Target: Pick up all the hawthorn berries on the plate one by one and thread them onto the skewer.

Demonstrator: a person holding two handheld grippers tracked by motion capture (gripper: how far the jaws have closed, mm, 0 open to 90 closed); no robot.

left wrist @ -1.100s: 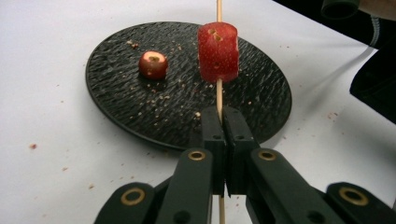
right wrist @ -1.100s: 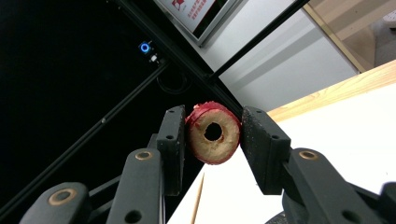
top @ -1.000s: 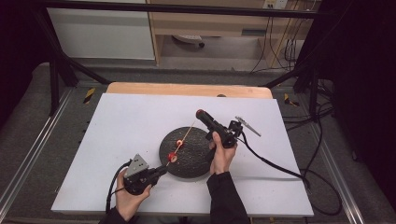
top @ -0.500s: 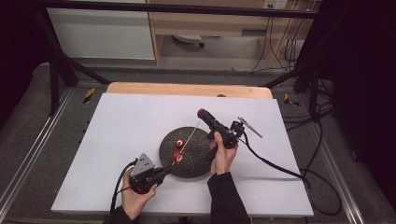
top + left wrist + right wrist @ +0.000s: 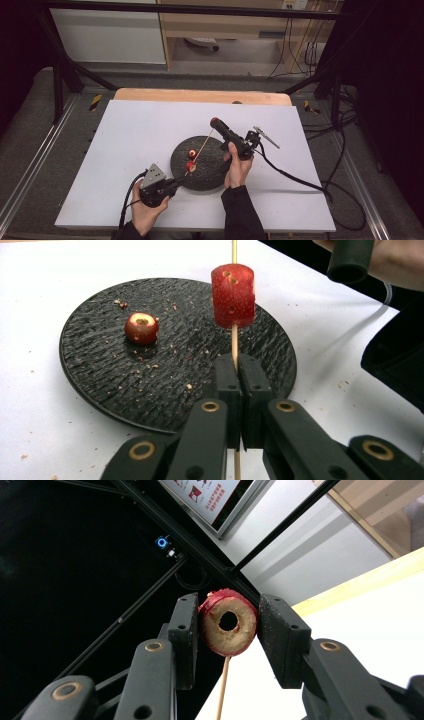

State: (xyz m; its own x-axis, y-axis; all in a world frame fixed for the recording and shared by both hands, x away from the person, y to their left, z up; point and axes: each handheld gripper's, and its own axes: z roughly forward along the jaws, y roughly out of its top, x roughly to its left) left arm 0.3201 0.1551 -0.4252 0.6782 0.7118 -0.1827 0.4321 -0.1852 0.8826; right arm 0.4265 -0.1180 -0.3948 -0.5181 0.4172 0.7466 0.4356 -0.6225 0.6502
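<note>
Three red fruit pieces: one cored ring clamped by right gripper; one cylinder on thin wooden skewer, pinched by shut left gripper; one on round, rough black plate.

Black sleeves; black grippers with brass rivets, black cables, grey three-cornered plate on left.

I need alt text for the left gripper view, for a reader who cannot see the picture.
The left gripper is shut on a thin wooden skewer that carries a red fruit piece above a black round plate. A second red fruit piece with a hole in its top lies on the plate, among crumbs, on a white table.
</note>
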